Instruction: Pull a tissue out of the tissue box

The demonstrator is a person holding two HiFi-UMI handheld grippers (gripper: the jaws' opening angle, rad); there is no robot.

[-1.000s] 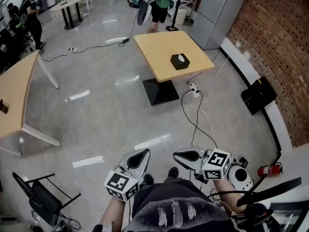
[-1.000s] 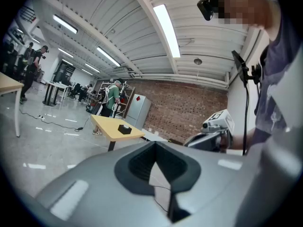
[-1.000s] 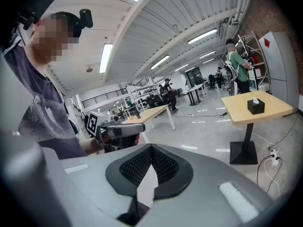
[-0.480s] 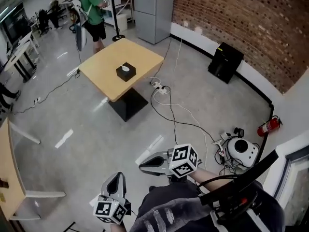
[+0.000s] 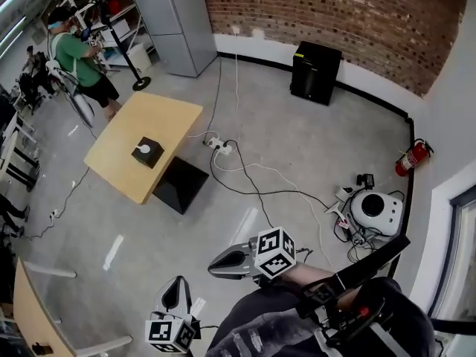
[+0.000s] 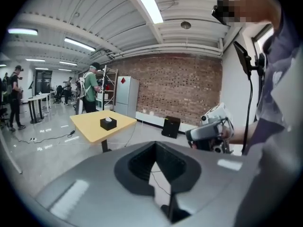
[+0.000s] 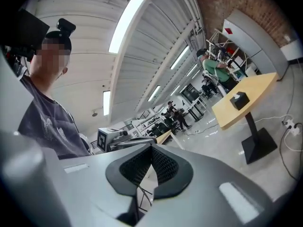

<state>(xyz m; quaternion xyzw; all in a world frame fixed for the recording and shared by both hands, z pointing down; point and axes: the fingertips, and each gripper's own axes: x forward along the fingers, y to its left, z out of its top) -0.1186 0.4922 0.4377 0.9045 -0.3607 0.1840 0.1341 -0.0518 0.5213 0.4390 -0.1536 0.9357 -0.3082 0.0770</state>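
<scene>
Nothing is done yet — the tissue box [image 5: 148, 152] sits on the table [image 5: 117, 166], a tissue [image 5: 149, 147] poking from its top, while the left gripper [image 5: 177, 283] and right gripper [image 5: 216, 262], both closed and empty, are well apart from that table.

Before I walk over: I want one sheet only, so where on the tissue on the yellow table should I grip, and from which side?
Probably pinch the white tuft of tissue standing out of the top of the black box, coming down from above: the box sits flat on the table, opening facing up. Its folds are too small to read.
</scene>
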